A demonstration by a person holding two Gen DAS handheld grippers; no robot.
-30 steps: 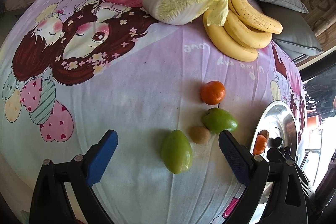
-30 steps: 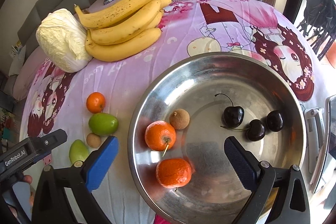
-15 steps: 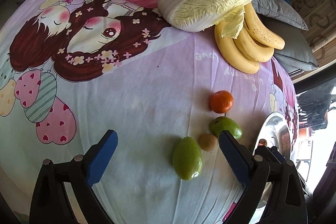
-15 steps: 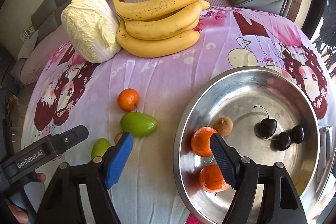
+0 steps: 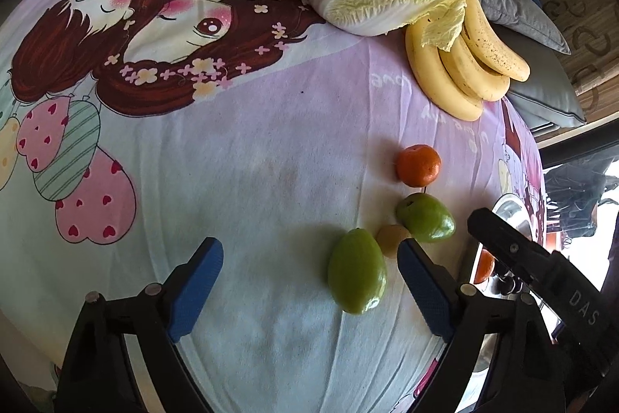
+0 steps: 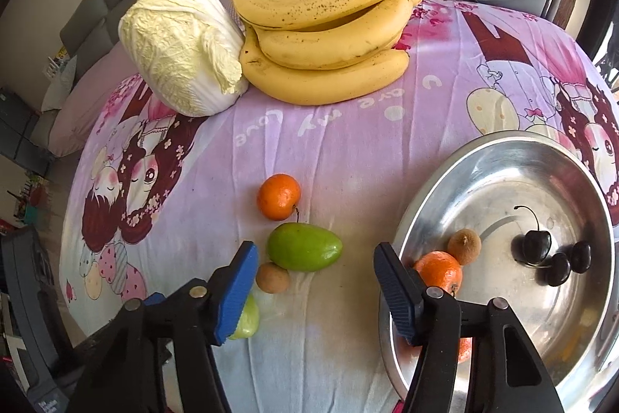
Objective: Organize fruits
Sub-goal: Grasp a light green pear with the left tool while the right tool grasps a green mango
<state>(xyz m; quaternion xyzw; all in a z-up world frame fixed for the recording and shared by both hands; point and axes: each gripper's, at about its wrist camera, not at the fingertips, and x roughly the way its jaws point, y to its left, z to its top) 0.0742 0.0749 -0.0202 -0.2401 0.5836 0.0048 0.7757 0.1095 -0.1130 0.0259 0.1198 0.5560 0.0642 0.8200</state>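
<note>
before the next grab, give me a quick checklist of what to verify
1. Left gripper empty: ok; its jaws are closing slightly, and the near green mango lies between them untouched.
2. Right gripper empty: ok; jaws closing on nothing, with the other green mango just beyond the fingertips.
3. Fruit left on the cloth: not ok; a tangerine, both mangoes and a small brown fruit remain outside.
4. Room in the metal bowl: ok; it holds cherries, tangerines and a brown fruit, with bare metal left.
5. Grippers clear of each other: cannot tell; they sit close over the same cluster.
</note>
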